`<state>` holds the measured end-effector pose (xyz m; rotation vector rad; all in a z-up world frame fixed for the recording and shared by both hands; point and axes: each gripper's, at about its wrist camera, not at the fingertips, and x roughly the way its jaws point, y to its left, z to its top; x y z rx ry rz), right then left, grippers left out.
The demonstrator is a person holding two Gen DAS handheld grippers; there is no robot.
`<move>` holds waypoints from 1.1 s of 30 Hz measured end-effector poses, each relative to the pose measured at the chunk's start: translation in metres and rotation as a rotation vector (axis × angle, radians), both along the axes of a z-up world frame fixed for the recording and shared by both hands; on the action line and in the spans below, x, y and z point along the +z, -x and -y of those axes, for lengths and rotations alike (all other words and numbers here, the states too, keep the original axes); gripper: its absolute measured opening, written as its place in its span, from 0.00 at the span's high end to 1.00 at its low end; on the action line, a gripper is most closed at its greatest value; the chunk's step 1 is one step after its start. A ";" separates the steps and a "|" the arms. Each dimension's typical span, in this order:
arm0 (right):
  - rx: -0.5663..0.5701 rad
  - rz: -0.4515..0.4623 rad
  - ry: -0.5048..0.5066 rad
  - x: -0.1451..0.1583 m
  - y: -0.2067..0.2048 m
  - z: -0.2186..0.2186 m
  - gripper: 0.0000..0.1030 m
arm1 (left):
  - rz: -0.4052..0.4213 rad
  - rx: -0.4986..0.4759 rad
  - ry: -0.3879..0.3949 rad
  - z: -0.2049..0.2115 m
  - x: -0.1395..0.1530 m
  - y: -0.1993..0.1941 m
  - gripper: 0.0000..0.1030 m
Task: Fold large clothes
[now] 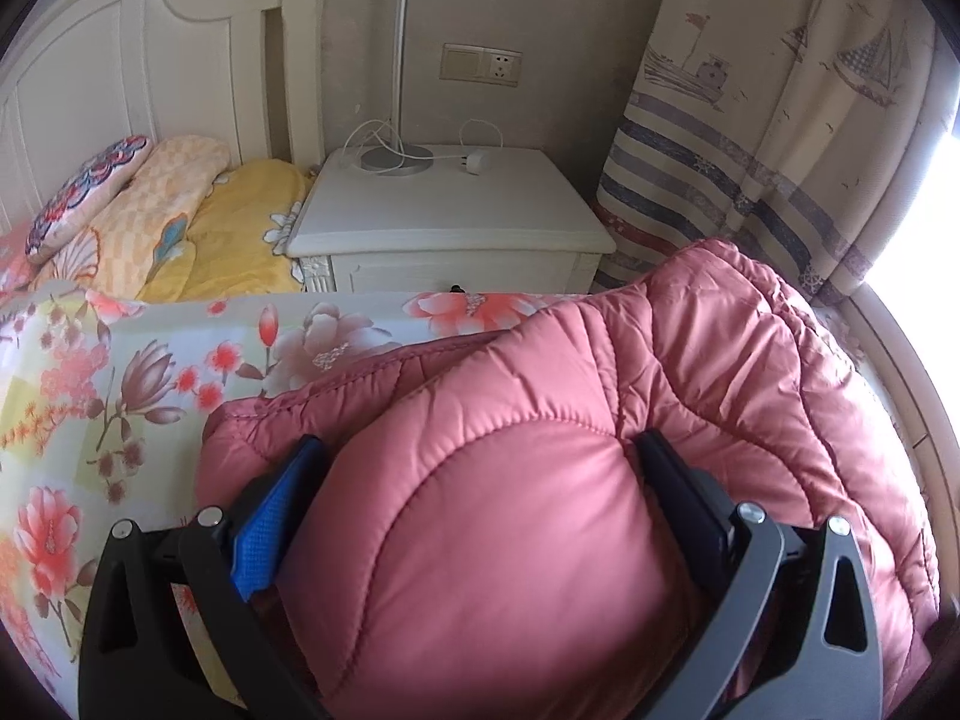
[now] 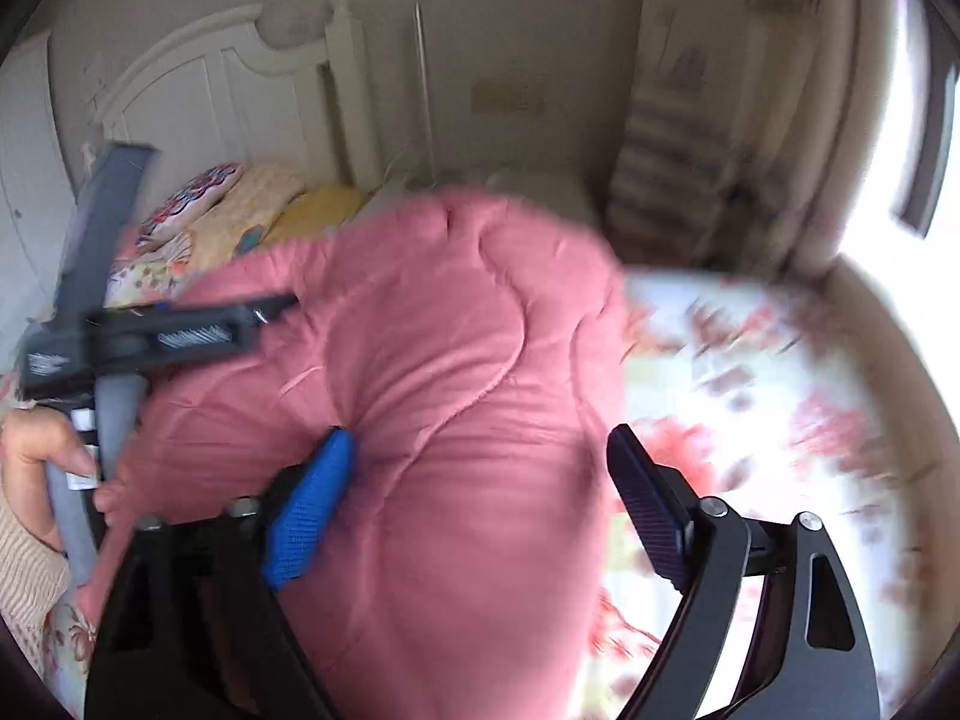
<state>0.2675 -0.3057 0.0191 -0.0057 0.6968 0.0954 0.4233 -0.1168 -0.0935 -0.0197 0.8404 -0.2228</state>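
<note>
A puffy pink quilted jacket (image 1: pixel 600 420) lies bunched on the floral bed sheet (image 1: pixel 90 372). In the left wrist view my left gripper (image 1: pixel 480 441) is shut on a thick fold of it, and the padding bulges up between the blue pad (image 1: pixel 276 528) and the black finger. In the right wrist view the jacket (image 2: pixel 456 312) fills my right gripper (image 2: pixel 480 437). The blue pad (image 2: pixel 312 516) dents the fabric and the dark finger (image 2: pixel 648 510) sits at the fold's right edge. At the left a hand (image 2: pixel 36 456) holds the left gripper's black frame (image 2: pixel 174 333).
A white nightstand (image 1: pixel 444 204) with a lamp base (image 1: pixel 396 159) and a charger cable stands beyond the bed. Pillows (image 1: pixel 180 198) lie against the white headboard (image 1: pixel 120 60) at the left. A striped curtain (image 1: pixel 750 150) hangs at the right by a bright window.
</note>
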 end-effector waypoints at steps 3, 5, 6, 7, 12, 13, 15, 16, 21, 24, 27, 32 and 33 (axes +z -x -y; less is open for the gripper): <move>0.052 0.101 0.037 0.018 0.032 -0.019 0.22 | 0.006 0.003 -0.009 0.001 0.001 0.001 0.02; 0.131 0.059 0.097 0.002 0.043 -0.043 0.20 | 0.014 0.002 -0.047 0.005 0.004 0.005 0.02; 0.141 0.044 0.152 -0.010 0.043 -0.051 0.17 | 0.008 0.000 -0.063 0.007 0.006 0.007 0.02; 0.126 0.066 0.220 -0.022 0.044 -0.057 0.15 | 0.005 0.004 -0.076 0.007 0.010 0.010 0.02; 0.071 0.092 0.143 0.017 0.067 -0.032 0.15 | 0.066 0.047 -0.090 -0.001 0.042 0.045 0.02; 0.069 0.122 0.139 0.026 0.076 -0.027 0.14 | 0.093 0.065 -0.088 -0.004 0.053 0.060 0.02; 0.067 0.175 0.115 0.043 0.102 -0.015 0.14 | 0.151 0.103 -0.077 -0.008 0.068 0.085 0.02; 0.058 0.190 0.107 0.047 0.111 -0.011 0.14 | 0.181 0.121 -0.068 -0.010 0.076 0.100 0.02; -0.001 0.251 0.039 0.054 0.156 0.010 0.04 | 0.326 0.148 -0.055 -0.002 0.104 0.185 0.02; -0.033 0.261 0.025 0.052 0.175 0.014 0.04 | 0.395 0.133 -0.073 0.010 0.104 0.232 0.02; -0.043 0.263 0.001 0.048 0.183 0.020 0.04 | 0.380 0.112 -0.070 0.017 0.096 0.258 0.02; -0.052 0.245 -0.014 0.040 0.190 0.023 0.04 | 0.342 0.139 -0.061 0.017 0.083 0.277 0.02; -0.053 0.239 -0.017 0.039 0.189 0.023 0.04 | 0.348 0.150 -0.062 0.016 0.081 0.282 0.02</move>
